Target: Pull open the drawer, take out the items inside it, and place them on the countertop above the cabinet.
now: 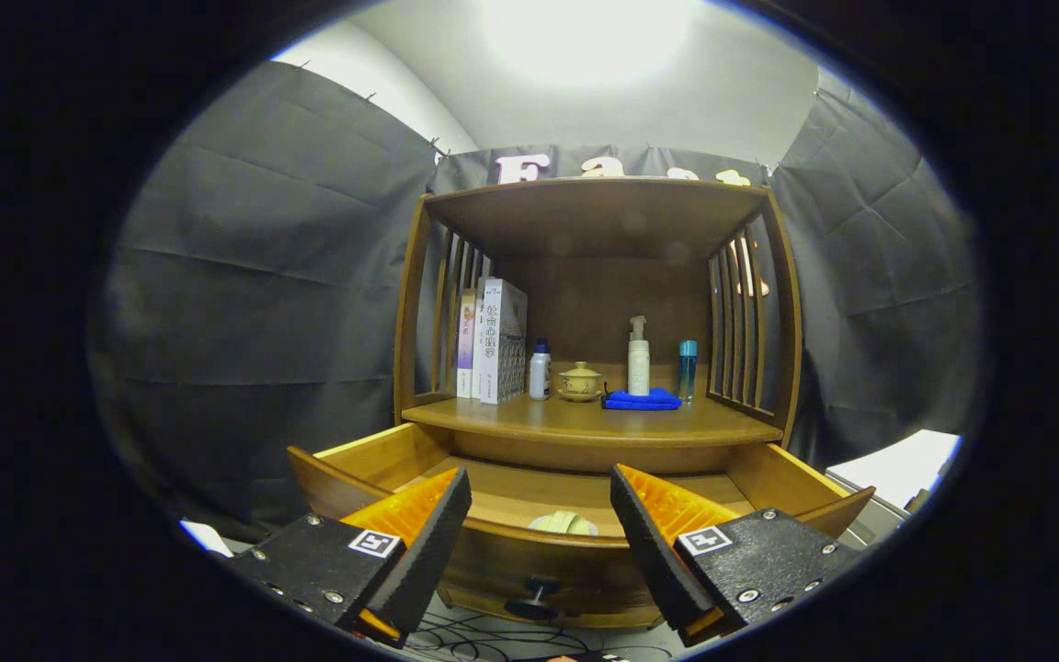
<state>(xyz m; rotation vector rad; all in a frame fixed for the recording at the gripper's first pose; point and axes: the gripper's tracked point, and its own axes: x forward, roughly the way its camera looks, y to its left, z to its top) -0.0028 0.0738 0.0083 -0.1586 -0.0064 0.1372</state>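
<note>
Gripper view: hand-held gripper [540,524] is hovering with fingers spread wide, holding nothing. Drawer [529,561] is standing pulled open just ahead; a pale item [563,523] is lying inside at twelve o'clock, between the fingers. Bench [585,421] is lying beyond, carrying bottles and books.

Your wooden countertop [585,421] carries upright books [493,342], a small white bottle [540,370], lidded teacup [579,381], pump bottle [638,359] on a blue cloth [643,400], and blue bottle [687,368].

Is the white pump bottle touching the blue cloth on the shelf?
Cannot tell. In the gripper view the pump bottle rises directly behind the blue cloth, hiding its base; jaws open.
</note>
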